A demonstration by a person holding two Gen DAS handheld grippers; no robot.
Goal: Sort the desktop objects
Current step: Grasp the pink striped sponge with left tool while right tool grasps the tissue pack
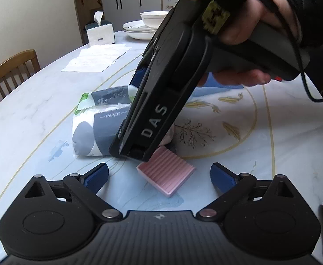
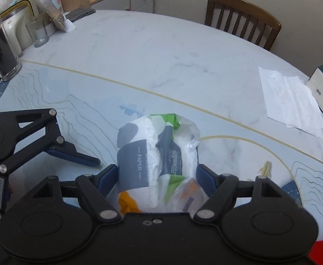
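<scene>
A soft pack of paper tissues (image 1: pixel 95 123), white with grey and green print, lies on the marbled table (image 1: pixel 29 110). My right gripper (image 2: pixel 157 174) has closed its blue pads on the sides of the pack (image 2: pixel 157 154); from the left wrist view its black body (image 1: pixel 152 110) leans over the pack. A pink ribbed box (image 1: pixel 167 173) lies flat on the table just in front of my left gripper (image 1: pixel 159 175), which is open with a pad on each side of it, not touching. The left gripper also shows in the right wrist view (image 2: pixel 73 154).
A tissue box (image 1: pixel 99 33), stacked white plates and a bowl (image 1: pixel 148 24) and loose paper sheets (image 1: pixel 97 57) sit at the far side. Glass jars and a cup (image 2: pixel 37 33) stand at the table's left end. Wooden chairs (image 2: pixel 243 19) ring the table.
</scene>
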